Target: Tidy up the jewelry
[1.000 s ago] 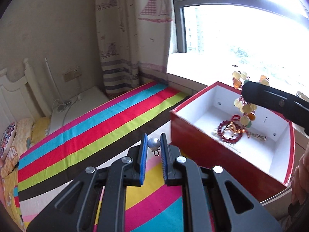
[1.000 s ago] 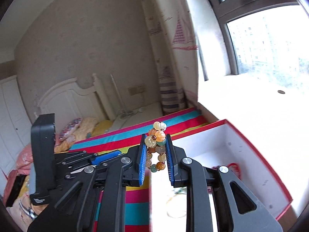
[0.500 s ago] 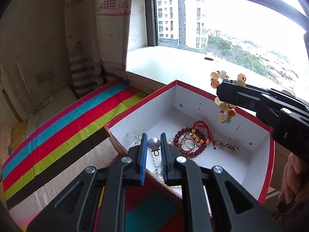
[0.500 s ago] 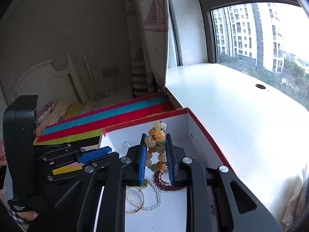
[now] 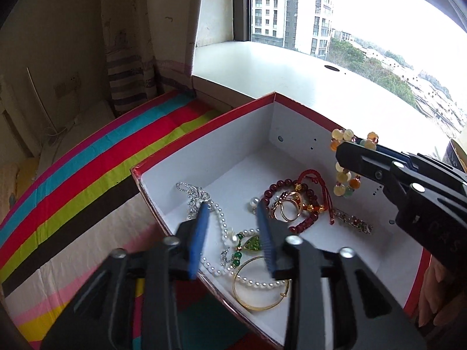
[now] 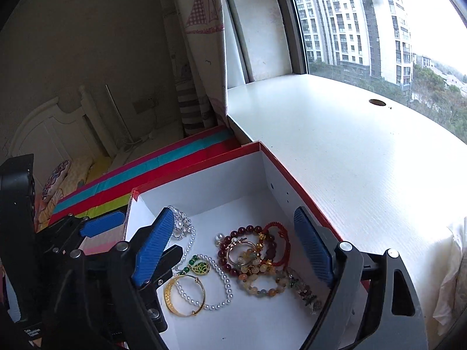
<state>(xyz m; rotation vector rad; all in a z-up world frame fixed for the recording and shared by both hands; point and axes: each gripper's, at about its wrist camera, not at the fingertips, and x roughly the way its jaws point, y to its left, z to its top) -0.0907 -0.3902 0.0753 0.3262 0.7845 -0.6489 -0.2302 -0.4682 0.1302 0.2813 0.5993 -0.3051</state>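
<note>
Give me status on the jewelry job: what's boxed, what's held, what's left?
Done: pearl drop, pearl necklace, gold bangle and, in the right wrist view, amber bead bracelet lie in the red box. In hand: nothing; left gripper and right gripper fingers open. Left: no loose jewelry visible outside.

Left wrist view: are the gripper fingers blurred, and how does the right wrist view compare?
Left wrist view: left gripper's fingers smeared by motion, jewelry box sharp, sky washed out. Right wrist view: right gripper's fingers sharp, window frame bent by fisheye, corners dark.
</note>
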